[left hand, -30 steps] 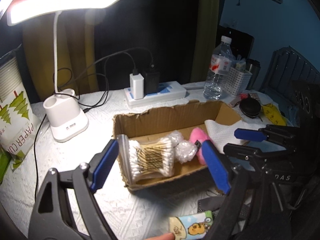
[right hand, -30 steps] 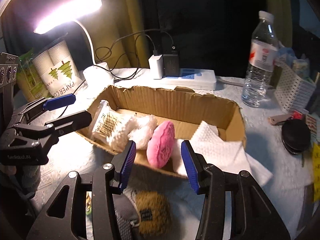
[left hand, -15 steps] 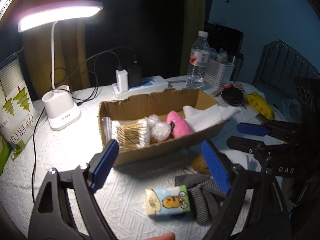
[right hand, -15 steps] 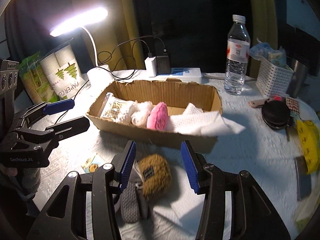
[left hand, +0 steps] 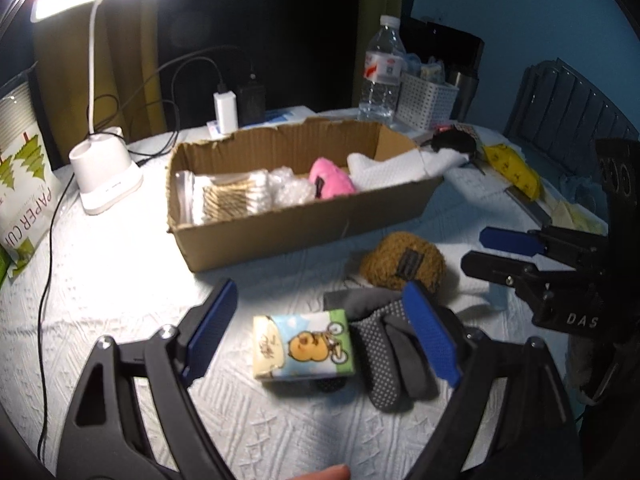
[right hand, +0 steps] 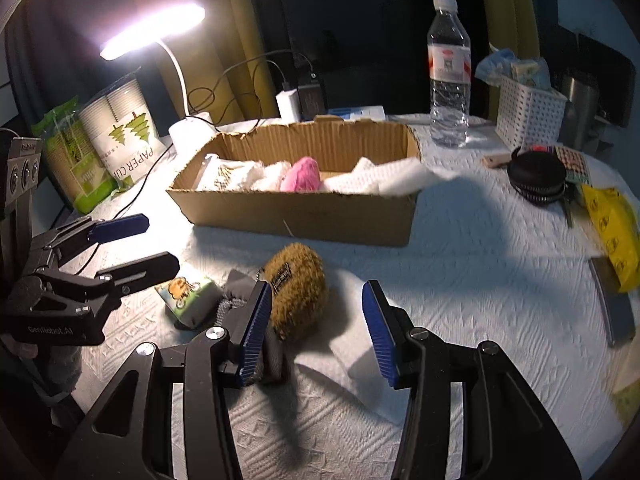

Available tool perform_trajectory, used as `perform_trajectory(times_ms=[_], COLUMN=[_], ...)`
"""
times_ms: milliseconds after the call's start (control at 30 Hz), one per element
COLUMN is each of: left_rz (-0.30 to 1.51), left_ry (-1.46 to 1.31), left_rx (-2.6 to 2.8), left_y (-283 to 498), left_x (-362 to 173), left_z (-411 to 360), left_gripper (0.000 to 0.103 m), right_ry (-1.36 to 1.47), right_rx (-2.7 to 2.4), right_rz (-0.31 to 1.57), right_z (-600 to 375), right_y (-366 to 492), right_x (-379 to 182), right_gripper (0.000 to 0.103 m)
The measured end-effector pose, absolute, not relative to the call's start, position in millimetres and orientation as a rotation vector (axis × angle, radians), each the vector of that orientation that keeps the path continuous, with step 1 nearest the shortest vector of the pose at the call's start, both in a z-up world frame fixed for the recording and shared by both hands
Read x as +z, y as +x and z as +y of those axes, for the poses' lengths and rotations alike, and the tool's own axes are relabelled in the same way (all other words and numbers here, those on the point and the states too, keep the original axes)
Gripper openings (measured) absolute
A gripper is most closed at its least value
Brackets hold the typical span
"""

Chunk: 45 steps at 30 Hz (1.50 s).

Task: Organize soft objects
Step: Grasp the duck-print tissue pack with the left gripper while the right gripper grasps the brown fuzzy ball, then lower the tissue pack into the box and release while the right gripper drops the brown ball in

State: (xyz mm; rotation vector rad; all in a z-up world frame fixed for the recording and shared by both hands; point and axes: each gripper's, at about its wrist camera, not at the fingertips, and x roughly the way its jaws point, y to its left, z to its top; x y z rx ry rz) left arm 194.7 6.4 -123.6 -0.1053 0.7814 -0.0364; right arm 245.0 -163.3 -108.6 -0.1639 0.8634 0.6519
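Observation:
A cardboard box (left hand: 304, 224) (right hand: 304, 216) holds a cotton swab pack (left hand: 232, 198), bubble wrap (left hand: 290, 190), a pink soft item (left hand: 330, 182) (right hand: 301, 174) and a white cloth (left hand: 394, 168) (right hand: 384, 178). In front of it on the table lie a brown fuzzy pouch (left hand: 404, 266) (right hand: 298, 292), grey dotted gloves (left hand: 380, 344) and a cartoon tissue pack (left hand: 304, 346) (right hand: 188, 292). My left gripper (left hand: 324, 334) is open above the tissue pack. My right gripper (right hand: 318, 332) is open just before the brown pouch. Both are empty.
A lit desk lamp (left hand: 104, 176), a paper cup sleeve (left hand: 24, 184), a power strip with chargers (left hand: 240, 112), a water bottle (right hand: 448, 76), a white basket (right hand: 528, 112), a black round case (right hand: 536, 174) and a yellow packet (right hand: 612, 228) stand around the box.
Both grippers have pulled back from the box toward the table's near side. The tissue pack, gloves and brown pouch have come into full view under them.

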Motion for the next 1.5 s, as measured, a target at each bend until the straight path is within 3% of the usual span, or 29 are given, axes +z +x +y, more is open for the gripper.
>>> perform_trajectory(times_ms=[733,833,933,1067,1500], left_rz=[0.941,0.932,0.937,0.925,0.802], left_ry=[-0.113,-0.102,-0.1,-0.088,-0.108], left_rx=[0.022,0.0,-0.028,-0.036,-0.045], left_y=[212,212,211,210,203], left_x=[-176,-177,-178,-175,-129], left_z=[21,21,20,18,26], left_gripper=[0.086,0.085,0.067,0.067,0.067], right_ry=[-0.176,-0.204,-0.236,-0.251,-0.229], right_rx=[0.719,0.719,0.709,0.719,0.72], right_rz=[0.885,0.9,0.903,0.879,0.758], right_z=[-133,-126,-121,-119,-127], right_y=[261,263,262,258,249], right_x=[-134,-141,-144,-139,-88], right_gripper=[0.05,0.046,0.035,0.031,0.031])
